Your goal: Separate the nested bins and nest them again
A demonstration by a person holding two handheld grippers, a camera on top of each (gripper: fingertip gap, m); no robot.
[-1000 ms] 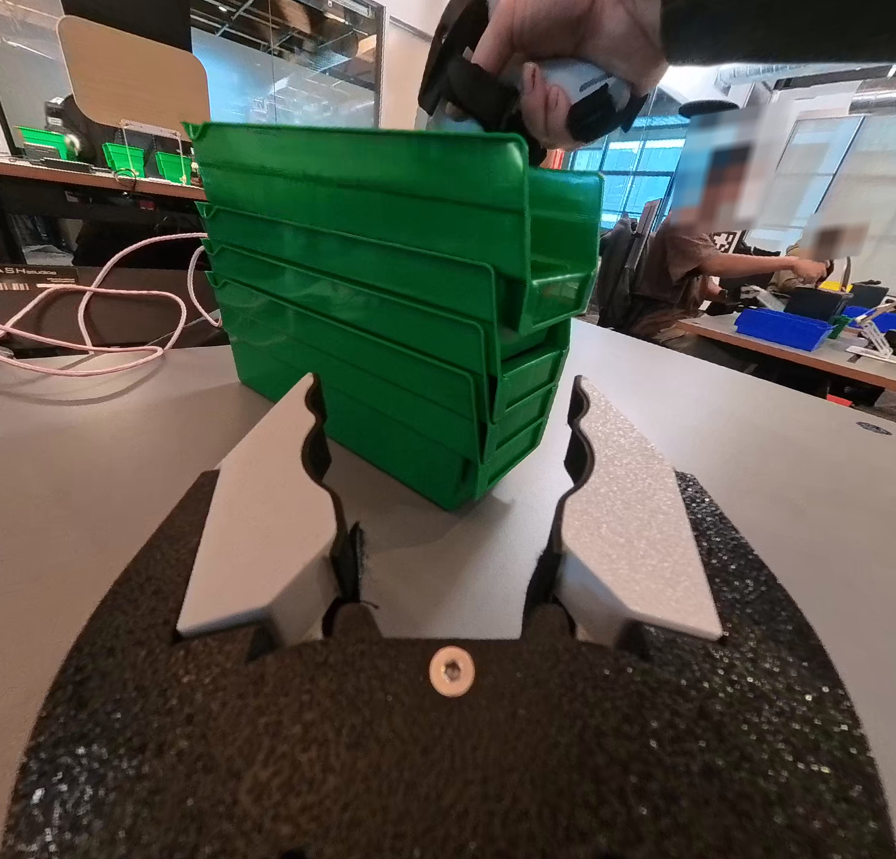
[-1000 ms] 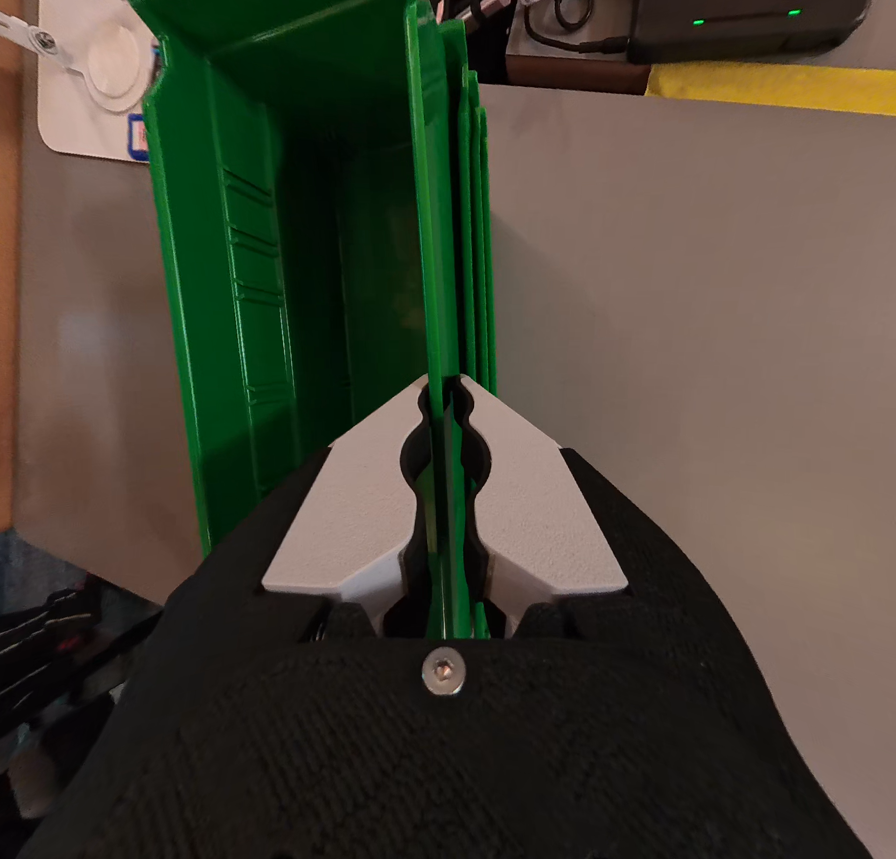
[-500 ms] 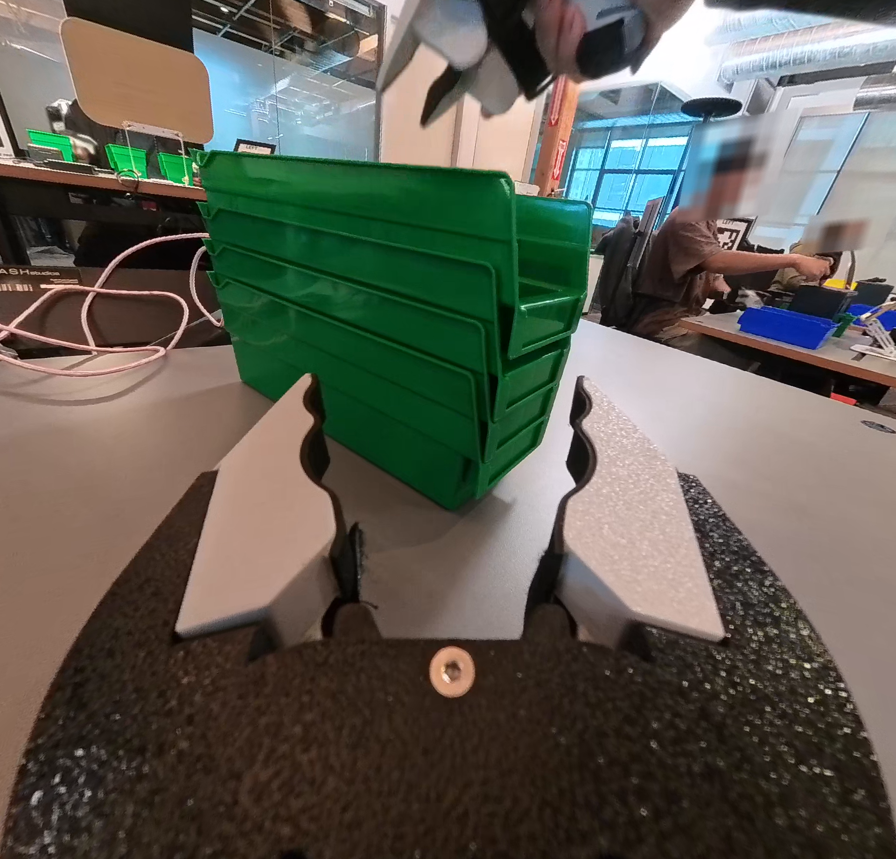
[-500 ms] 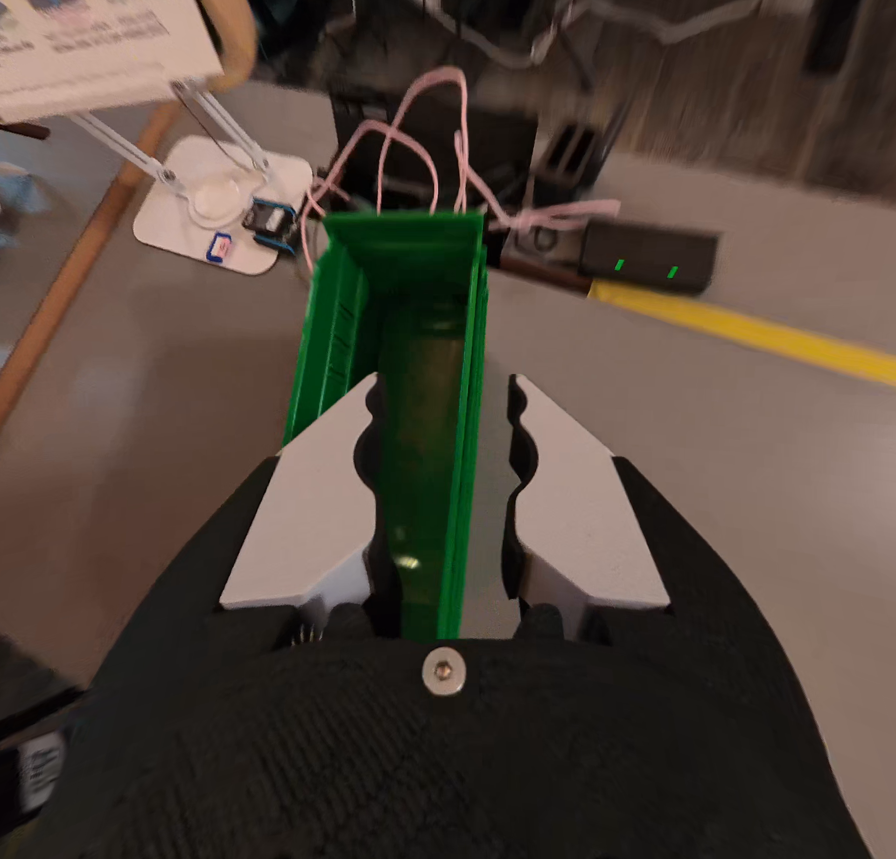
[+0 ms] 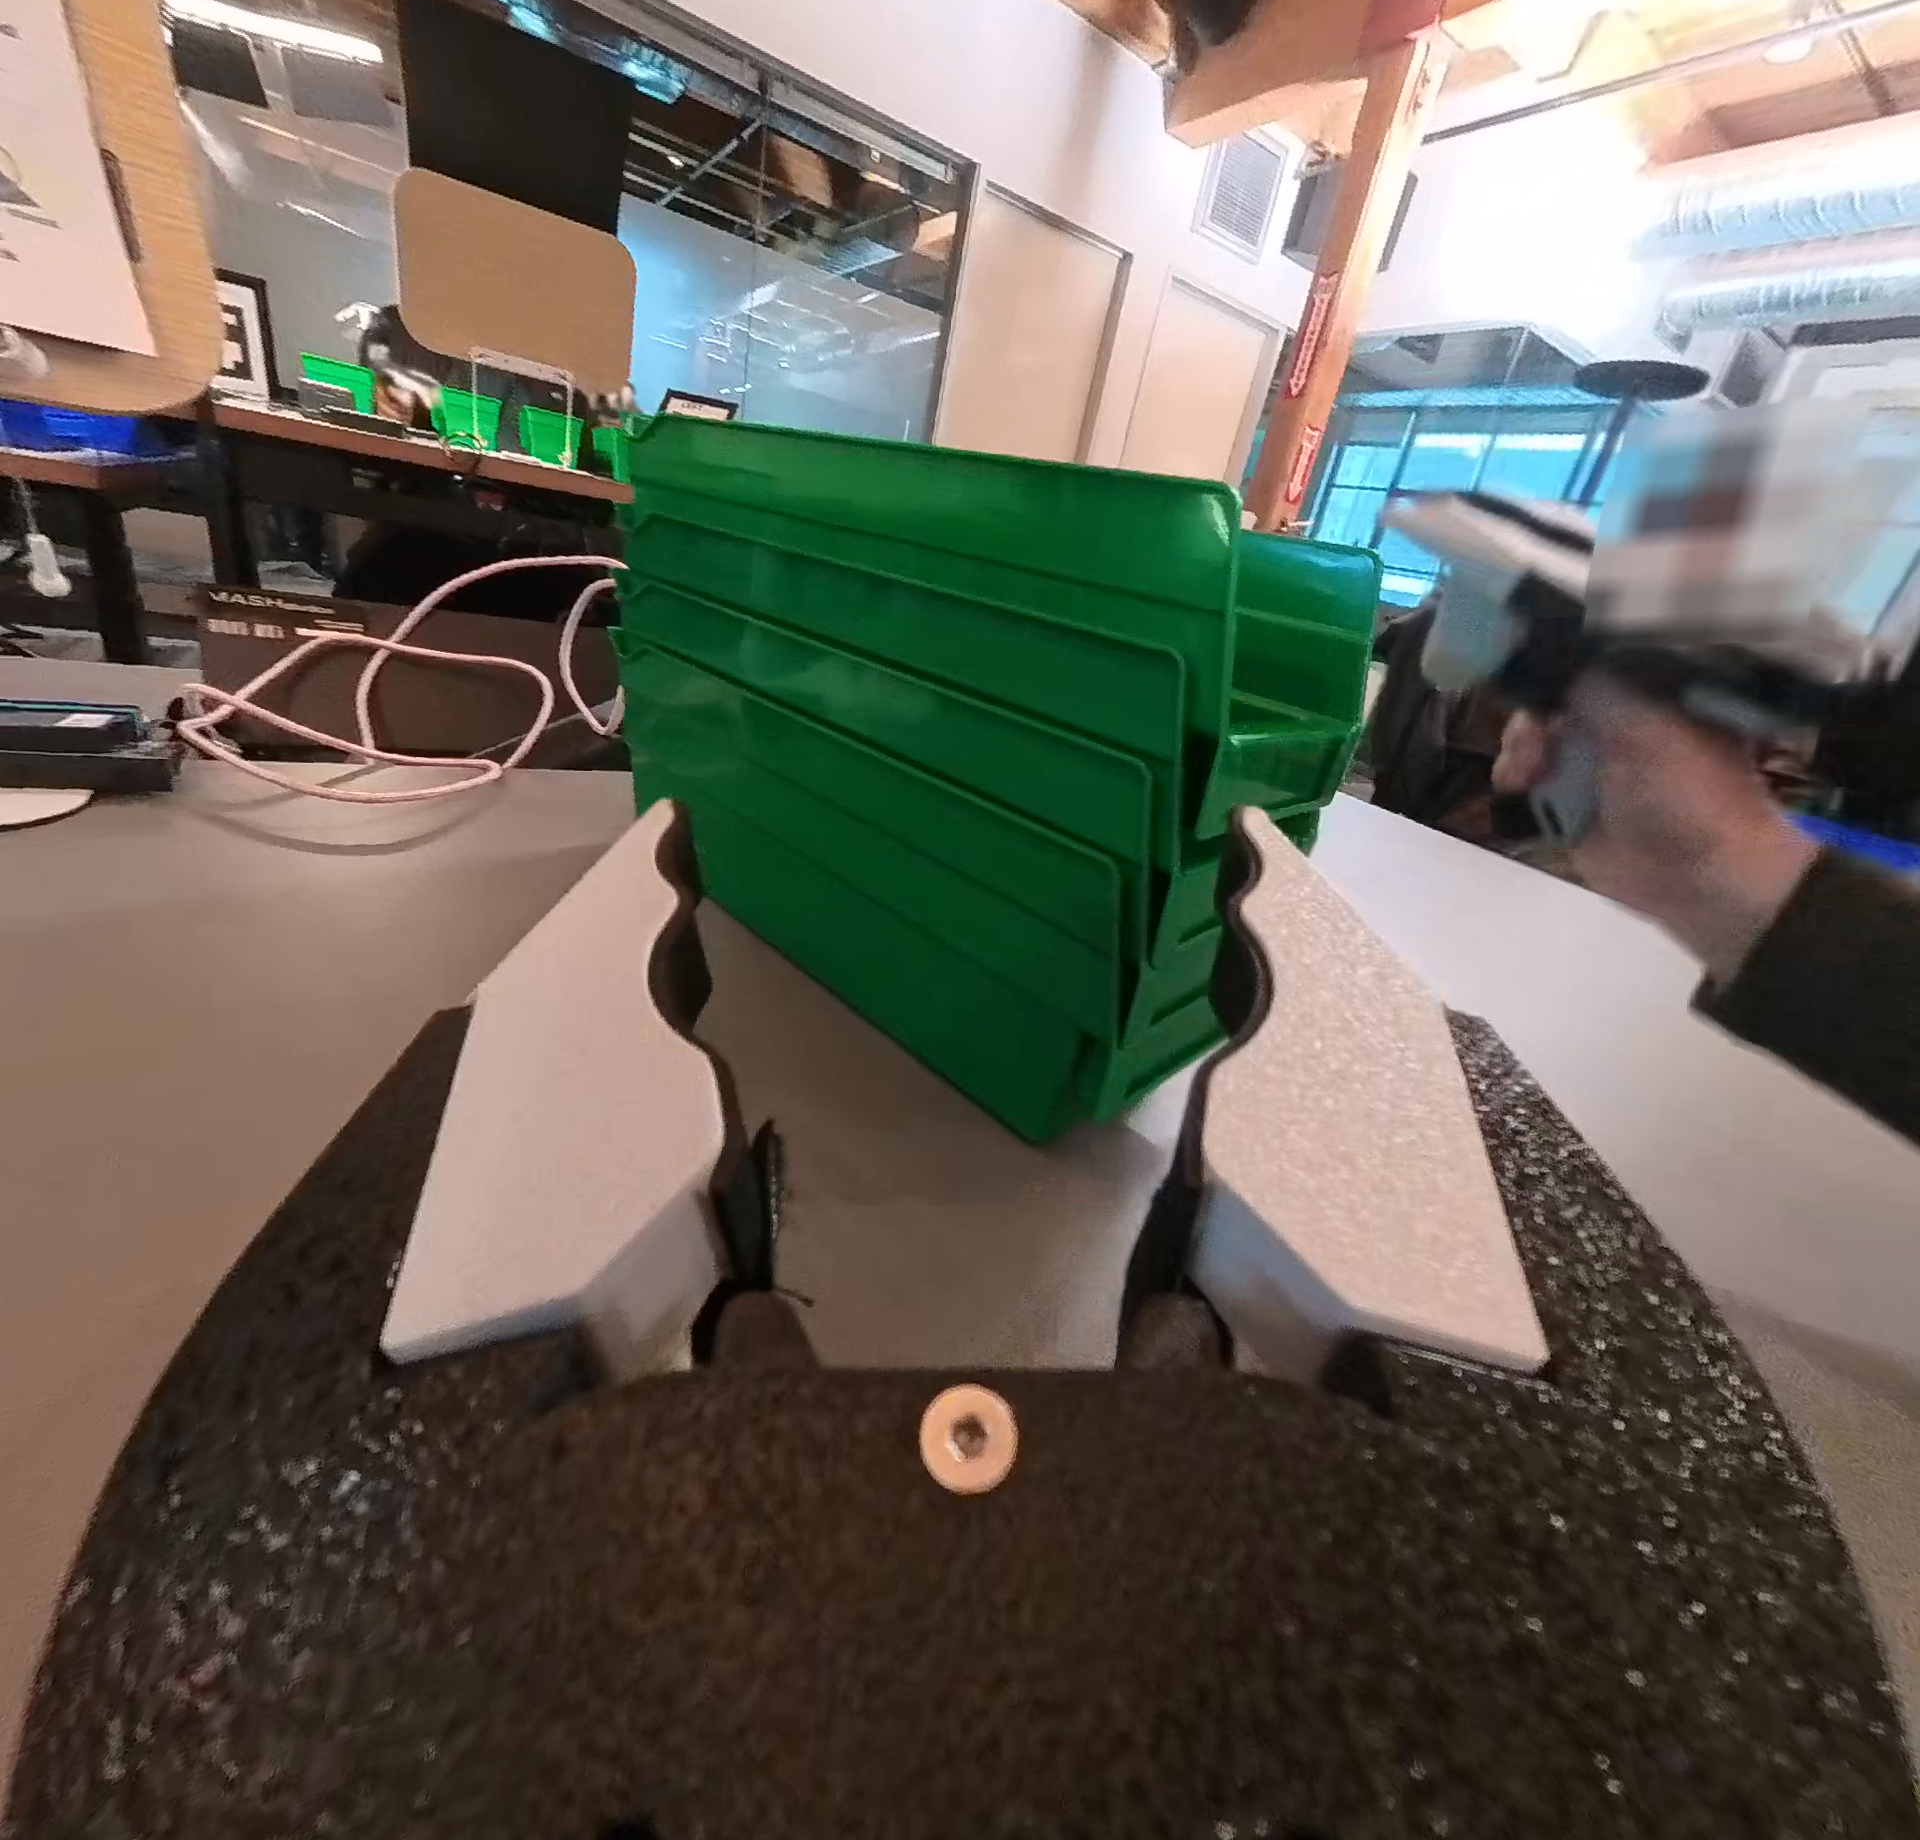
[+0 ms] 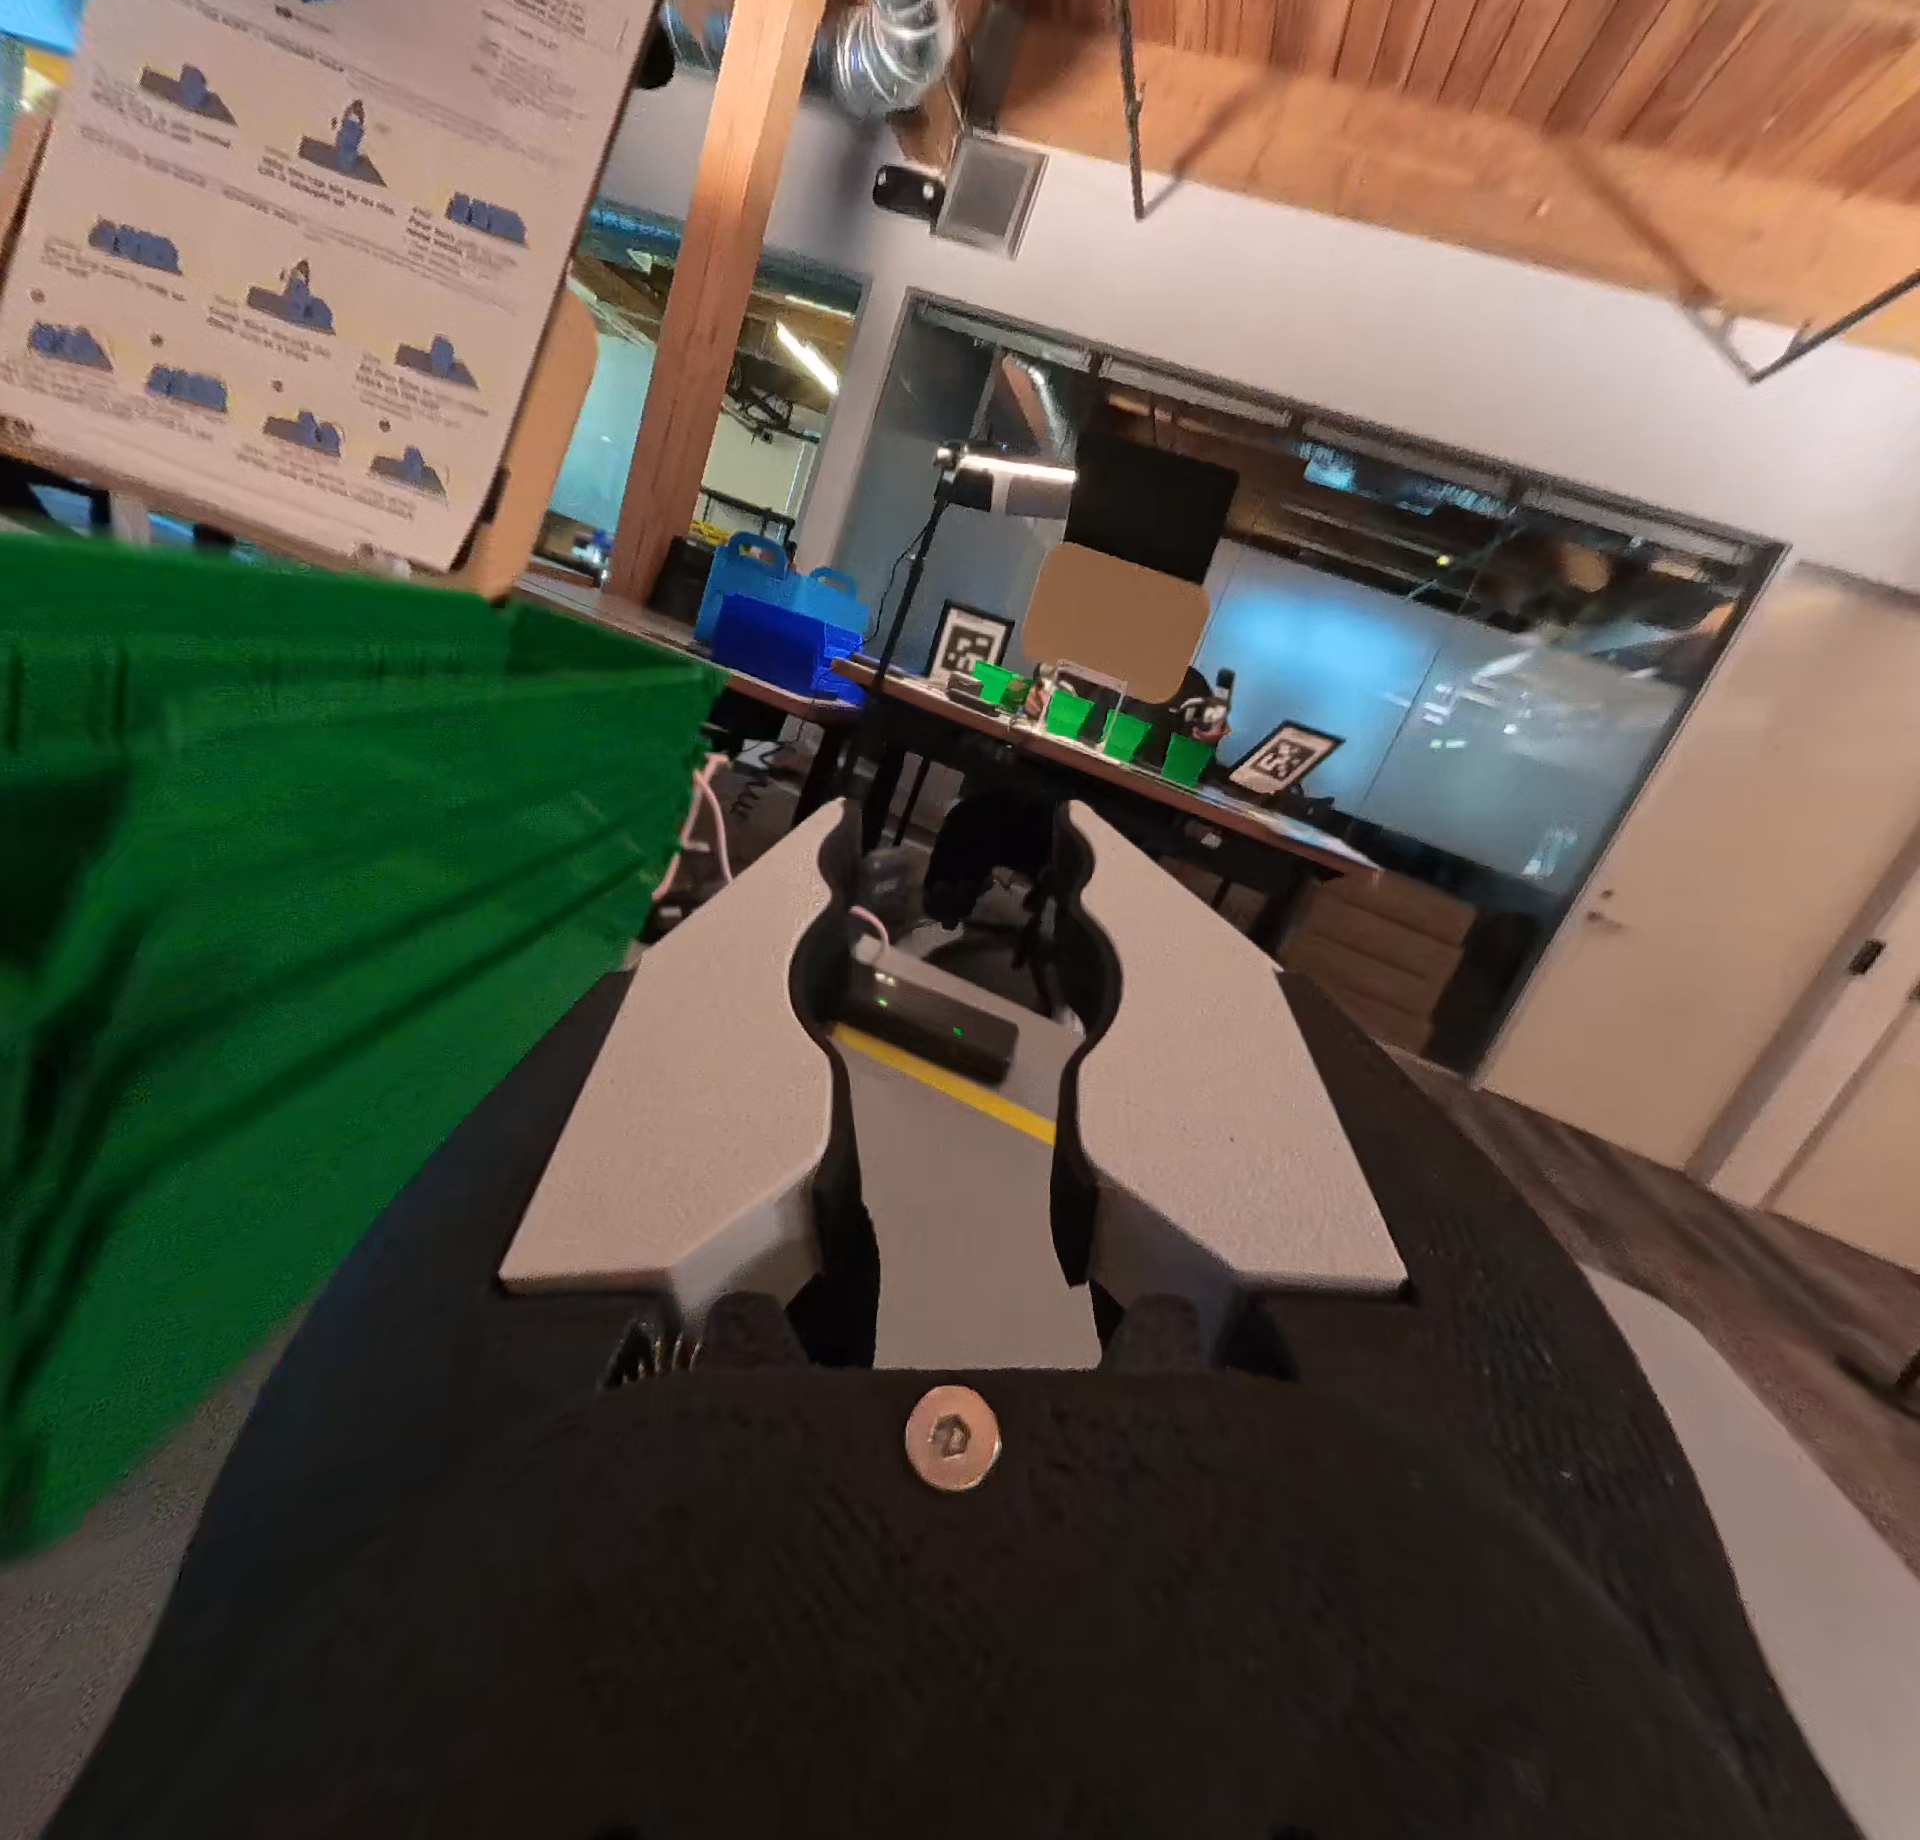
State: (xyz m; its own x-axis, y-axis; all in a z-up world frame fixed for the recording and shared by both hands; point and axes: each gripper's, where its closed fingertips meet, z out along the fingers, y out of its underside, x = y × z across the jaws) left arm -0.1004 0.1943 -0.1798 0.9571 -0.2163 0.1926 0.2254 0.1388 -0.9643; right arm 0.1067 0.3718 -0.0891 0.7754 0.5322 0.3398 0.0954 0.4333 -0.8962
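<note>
Since the earlier frame, the right tongs [image 6: 956, 855] are withdrawn beside the nested green bins [image 5: 935, 751] on the desk [image 5: 260, 959]. Both right and left tongs [image 5: 956, 855] are released, empty. Risk: the stack is toppled by a low, off-centre approach.

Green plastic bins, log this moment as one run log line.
green plastic nested bins: stacked on grey table | left gripper: open, facing stack | right gripper: open, empty, beside stack

- A stack of green plastic bins [image 5: 935, 751] is seen nested, one inside another, resting on the grey counter [image 5: 260, 959].
- The rims are stepped, each bin sitting slightly offset above the one below.
- In the right wrist view, the stack [image 6: 312, 907] is blurred.
</note>
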